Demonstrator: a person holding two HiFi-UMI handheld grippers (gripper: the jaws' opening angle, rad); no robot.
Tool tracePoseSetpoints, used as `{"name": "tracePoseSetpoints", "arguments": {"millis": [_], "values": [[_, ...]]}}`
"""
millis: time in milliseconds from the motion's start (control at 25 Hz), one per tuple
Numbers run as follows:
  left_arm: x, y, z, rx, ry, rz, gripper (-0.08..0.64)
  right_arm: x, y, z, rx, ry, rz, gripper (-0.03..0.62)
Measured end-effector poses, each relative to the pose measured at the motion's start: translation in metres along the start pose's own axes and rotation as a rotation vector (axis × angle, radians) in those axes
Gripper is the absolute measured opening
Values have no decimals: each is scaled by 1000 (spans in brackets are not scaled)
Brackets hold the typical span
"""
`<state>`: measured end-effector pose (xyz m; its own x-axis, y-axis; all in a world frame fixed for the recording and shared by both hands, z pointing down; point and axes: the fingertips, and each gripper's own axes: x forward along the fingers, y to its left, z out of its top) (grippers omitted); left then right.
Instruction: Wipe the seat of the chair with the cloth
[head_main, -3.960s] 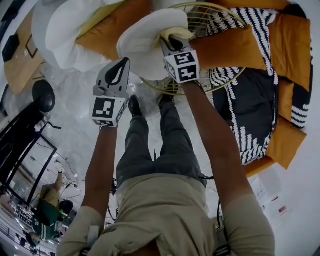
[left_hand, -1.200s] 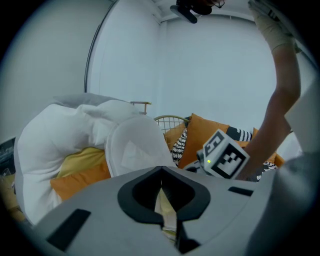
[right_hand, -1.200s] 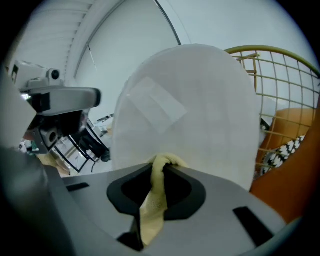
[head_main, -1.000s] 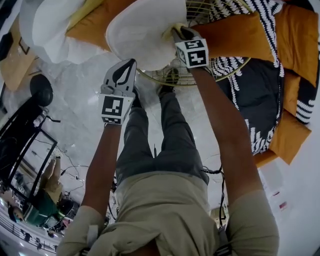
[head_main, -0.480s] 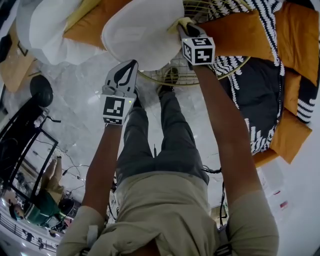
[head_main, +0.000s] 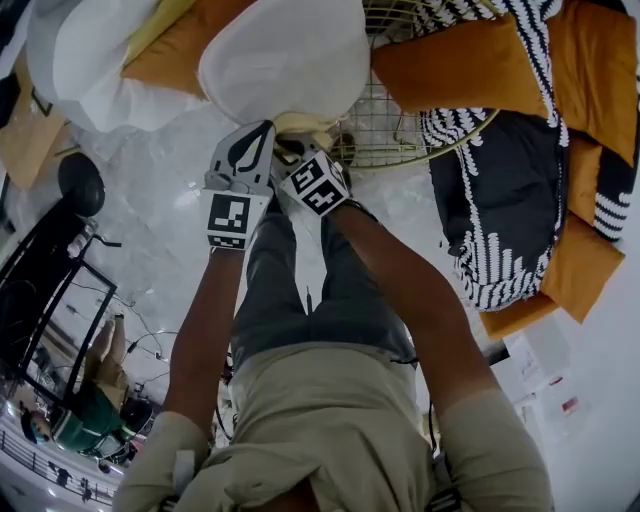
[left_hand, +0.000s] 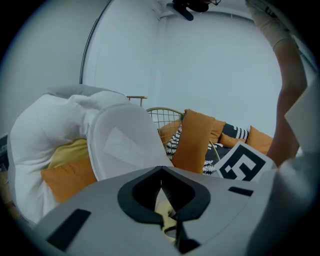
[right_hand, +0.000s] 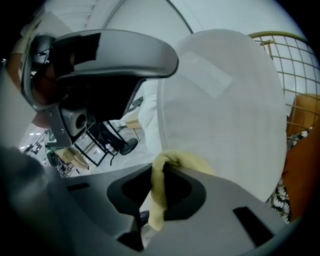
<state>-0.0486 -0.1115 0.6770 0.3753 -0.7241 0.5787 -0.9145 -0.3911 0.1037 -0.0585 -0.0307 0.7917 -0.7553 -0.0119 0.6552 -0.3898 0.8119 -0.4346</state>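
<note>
Pale marble floor (head_main: 165, 195) below white chair seat (head_main: 285, 60); right gripper (right_hand: 157, 169) tight on yellow cloth (right_hand: 159, 195), left gripper (left_hand: 161, 171) closed.

Orange cushion (head_main: 455, 62) against black-white patterned throw (head_main: 480, 240); white bedding (head_main: 80, 60) upper left; black round stool (head_main: 78, 182) on pale floor (head_main: 160, 230).
</note>
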Motion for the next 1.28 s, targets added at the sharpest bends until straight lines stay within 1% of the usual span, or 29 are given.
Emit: {"name": "tracePoseSetpoints", "arguments": {"millis": [120, 280, 400, 520, 600, 680, 720, 760, 840, 960, 1120, 1200, 1280], "values": [[1, 0, -8, -5, 13, 0, 15, -2, -6, 1, 37, -20, -28, 60], [2, -3, -15, -8, 23, -5, 15, -7, -28, 1, 26, -18, -57, 61], [6, -6, -20, -12, 35, -8, 15, -14, -57, 0, 33, -13, -101, 61], [8, -10, -23, -14, 42, -14, 15, -27, -117, -9, 89, 0, -217, 61], [9, -11, -25, -14, 44, -17, 15, -41, -169, -14, 120, 23, -331, 61], [10, -11, -27, -15, 46, -16, 15, -61, -218, -11, 139, 29, -443, 60], [10, -11, -28, -17, 49, -15, 15, -69, -236, -6, 150, 17, -478, 60], [10, -11, -29, -19, 52, -13, 15, -76, -248, -1, 161, 0, -495, 60], [10, -12, -30, -21, 57, -14, 15, -82, -253, 5, 163, -25, -489, 60], [13, -13, -28, -17, 57, -17, 15, -81, -246, 1, 134, -20, -472, 60], [16, -11, -23, -14, 51, -14, 15, -80, -247, -2, 163, -31, -466, 60], [17, -10, -22, -15, 50, -13, 15, -77, -243, -1, 165, -32, -450, 60], [17, -9, -23, -17, 51, -13, 15, -67, -232, -2, 163, -27, -416, 60]]}}
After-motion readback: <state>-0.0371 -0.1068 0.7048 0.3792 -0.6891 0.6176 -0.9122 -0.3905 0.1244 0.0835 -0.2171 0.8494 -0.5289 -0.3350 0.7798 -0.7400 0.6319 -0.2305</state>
